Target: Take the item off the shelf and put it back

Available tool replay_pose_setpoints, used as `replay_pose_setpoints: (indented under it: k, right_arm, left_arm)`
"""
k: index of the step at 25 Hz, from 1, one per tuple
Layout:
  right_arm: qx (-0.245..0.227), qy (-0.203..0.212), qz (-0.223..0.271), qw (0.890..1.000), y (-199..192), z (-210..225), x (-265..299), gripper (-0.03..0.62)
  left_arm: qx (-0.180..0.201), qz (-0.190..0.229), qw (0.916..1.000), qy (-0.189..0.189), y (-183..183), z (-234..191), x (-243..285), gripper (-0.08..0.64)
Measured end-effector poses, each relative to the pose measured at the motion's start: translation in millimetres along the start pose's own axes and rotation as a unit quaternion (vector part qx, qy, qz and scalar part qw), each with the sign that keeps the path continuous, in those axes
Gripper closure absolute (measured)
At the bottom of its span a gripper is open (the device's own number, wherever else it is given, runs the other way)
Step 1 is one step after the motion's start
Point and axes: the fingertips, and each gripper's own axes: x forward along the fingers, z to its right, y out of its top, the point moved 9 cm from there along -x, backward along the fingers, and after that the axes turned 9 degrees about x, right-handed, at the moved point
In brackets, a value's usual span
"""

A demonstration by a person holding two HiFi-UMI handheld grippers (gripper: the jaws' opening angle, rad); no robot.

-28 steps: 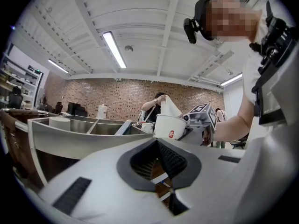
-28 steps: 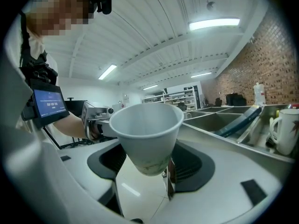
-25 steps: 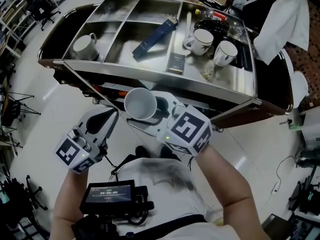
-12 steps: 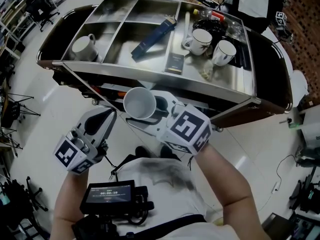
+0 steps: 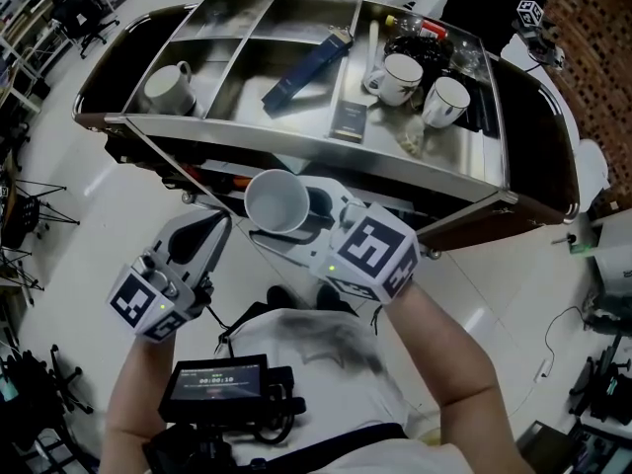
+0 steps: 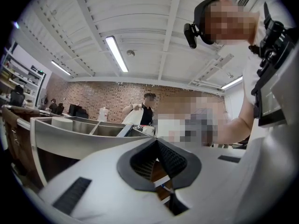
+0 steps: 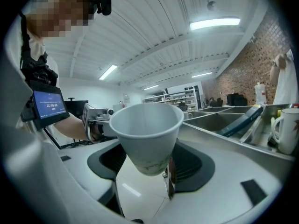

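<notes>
Three mugs (image 5: 400, 79) stand in the steel cart (image 5: 296, 151); pale glossy floor (image 5: 99, 225) surrounds it.

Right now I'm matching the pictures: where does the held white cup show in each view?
Head view: cup at centre, just below the cart's front rail.
Left gripper view: not in it.
Right gripper view: centre, between the jaws.
Shared landmark: the blue box on the cart.

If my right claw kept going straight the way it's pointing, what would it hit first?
The right claw grips the white tapered cup. Beyond it, the line seems to meet the steel cart's front rim near its left end, though depth is unclear.
</notes>
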Motion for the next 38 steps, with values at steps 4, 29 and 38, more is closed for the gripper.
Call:
replay_pose_setpoints:
  k: [4,29,38]
  right_arm:
    - [0.004,0.002,-0.004,1.000,-3.3,0.0,2.1,0.301]
    - [0.004,0.026,-0.138,0.990,-101.0,32.6,49.4,0.299]
    - [0.043,-0.046,-0.146,0.987,-159.0,72.3,52.3,0.299]
  left_arm:
    - [-0.002,-0.008,1.0000,0.005,-4.8,-0.6,-2.3,0.560]
    - [-0.044,-0.061,0.9955,0.057,-96.3,-10.0,-19.5,0.560]
    - [-0.067,-0.071,0.9938,0.054,-141.0,-17.6,-11.1,0.560]
